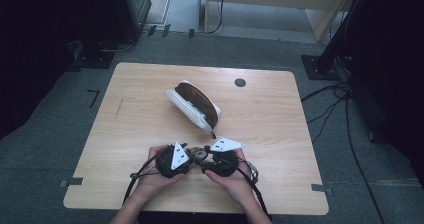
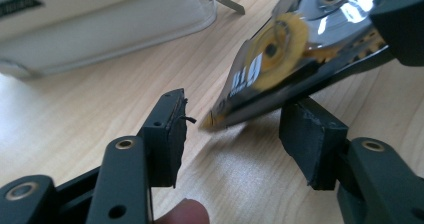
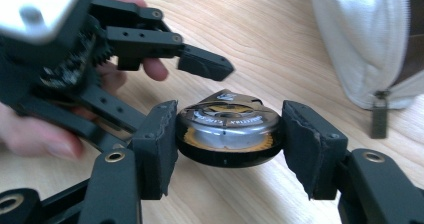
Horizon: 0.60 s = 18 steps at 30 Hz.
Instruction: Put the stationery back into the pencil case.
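Right tongs (image 3: 227, 141) clamping correction-tape dispenser (image 3: 227, 134), left tongs (image 2: 232, 134) apart around its tip, label blurred

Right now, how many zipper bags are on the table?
1. The white pouch lies in the middle of the table, zipper pull toward the person, beyond both grippers. Nothing seems to hide another.

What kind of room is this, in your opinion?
Probably a lab or recording workspace: a bare wooden table stands on grey carpet, with loose cables and dark equipment stands around it.
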{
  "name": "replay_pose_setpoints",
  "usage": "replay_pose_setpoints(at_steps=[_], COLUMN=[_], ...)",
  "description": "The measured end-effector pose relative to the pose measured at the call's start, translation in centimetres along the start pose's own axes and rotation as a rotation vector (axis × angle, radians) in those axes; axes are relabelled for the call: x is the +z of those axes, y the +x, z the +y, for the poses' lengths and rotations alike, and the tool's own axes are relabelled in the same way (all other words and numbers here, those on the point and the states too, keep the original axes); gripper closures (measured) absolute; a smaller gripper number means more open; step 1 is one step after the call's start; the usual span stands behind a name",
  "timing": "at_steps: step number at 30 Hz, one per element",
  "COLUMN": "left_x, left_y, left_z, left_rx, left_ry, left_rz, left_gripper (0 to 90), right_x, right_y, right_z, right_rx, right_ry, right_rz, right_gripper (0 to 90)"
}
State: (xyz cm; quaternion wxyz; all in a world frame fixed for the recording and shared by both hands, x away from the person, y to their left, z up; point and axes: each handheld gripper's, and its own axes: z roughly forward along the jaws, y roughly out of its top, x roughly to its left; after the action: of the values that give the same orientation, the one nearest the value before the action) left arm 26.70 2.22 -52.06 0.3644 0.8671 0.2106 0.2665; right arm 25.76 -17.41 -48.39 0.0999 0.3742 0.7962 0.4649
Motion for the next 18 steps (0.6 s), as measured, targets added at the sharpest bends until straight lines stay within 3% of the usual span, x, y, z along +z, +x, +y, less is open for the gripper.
replay_pose_setpoints(at_steps=[3, 11, 12, 15, 18], left_x=[0.0, -0.2, -0.3, -0.3, -0.4], left_y=[-0.1, -0.1, 0.0, 0.2, 0.7], left_z=[0.0, -0.1, -0.1, -0.1, -0.2], left_rx=[0.011, 0.038, 0.033, 0.025, -0.022], left_ry=[-0.009, -0.032, -0.034, -0.031, -0.037], left_rz=[0.009, -0.049, -0.063, -0.084, -0.108], left_gripper=[54.2, 71.0, 75.7, 78.1, 78.6], right_x=[0.2, 0.0, 0.0, 0.2, 0.0], right_y=[0.2, -0.7, -0.7, -1.0, -1.4], right_z=[0.1, 0.1, 0.1, 0.0, 0.0], right_rx=[0.006, 0.016, 0.009, -0.005, -0.015], right_ry=[0.002, -0.034, -0.035, -0.031, -0.039], right_rz=[0.017, 0.064, 0.06, 0.062, 0.065], right_gripper=[41.2, 40.5, 40.5, 40.7, 42.5])
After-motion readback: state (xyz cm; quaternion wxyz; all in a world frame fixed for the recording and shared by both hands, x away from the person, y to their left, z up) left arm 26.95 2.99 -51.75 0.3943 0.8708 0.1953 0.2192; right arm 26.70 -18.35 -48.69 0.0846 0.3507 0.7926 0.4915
